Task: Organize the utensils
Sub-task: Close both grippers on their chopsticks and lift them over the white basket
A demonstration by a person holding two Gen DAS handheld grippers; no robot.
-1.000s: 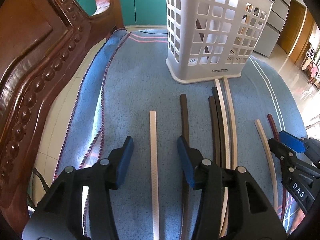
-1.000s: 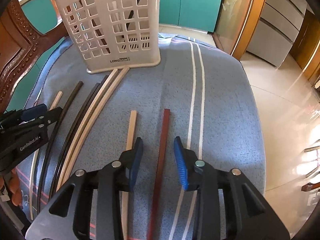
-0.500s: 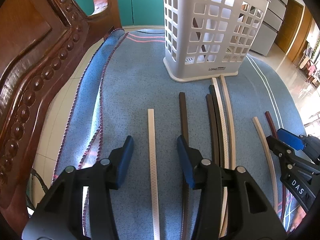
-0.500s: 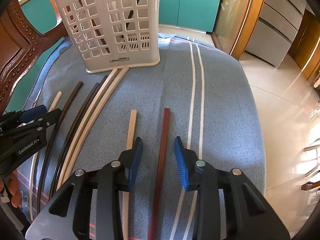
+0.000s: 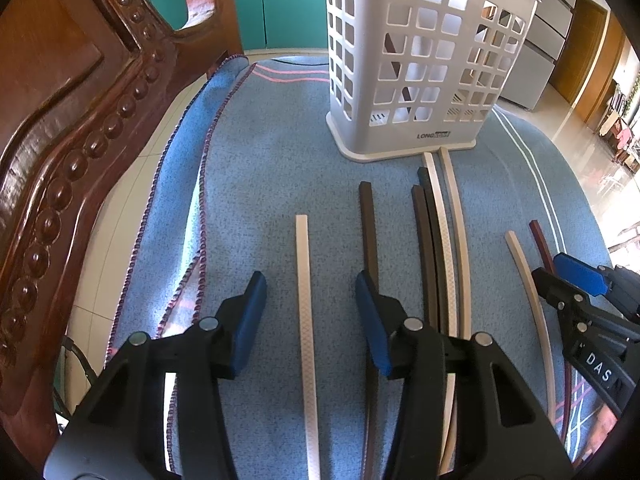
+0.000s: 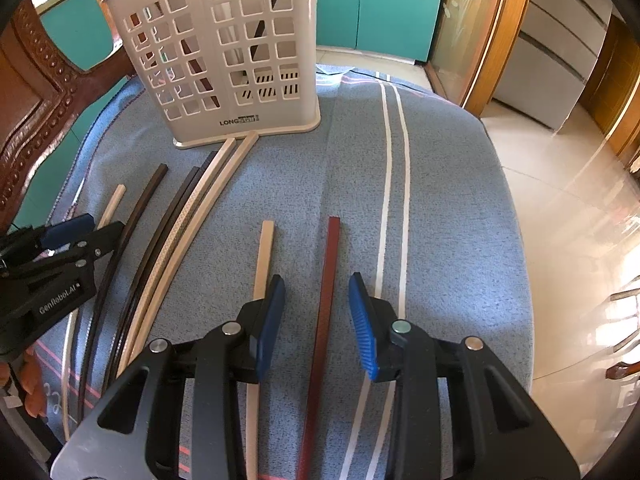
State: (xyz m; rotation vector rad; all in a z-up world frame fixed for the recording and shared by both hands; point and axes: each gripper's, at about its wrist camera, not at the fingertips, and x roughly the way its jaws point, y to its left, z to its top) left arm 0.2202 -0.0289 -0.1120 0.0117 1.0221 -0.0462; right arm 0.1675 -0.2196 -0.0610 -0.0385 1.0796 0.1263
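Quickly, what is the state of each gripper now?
Left gripper: open, closing around the white chopstick, not touching.
Right gripper: open around the red chopstick.

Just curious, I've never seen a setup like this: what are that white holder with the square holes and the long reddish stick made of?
The white holder looks like moulded plastic: smooth matte walls, an even grid of square holes, a printed brand on its base. The reddish stick lying between the right tongs could be lacquered wood or plastic; its even dark red colour and slight sheen leave that open.
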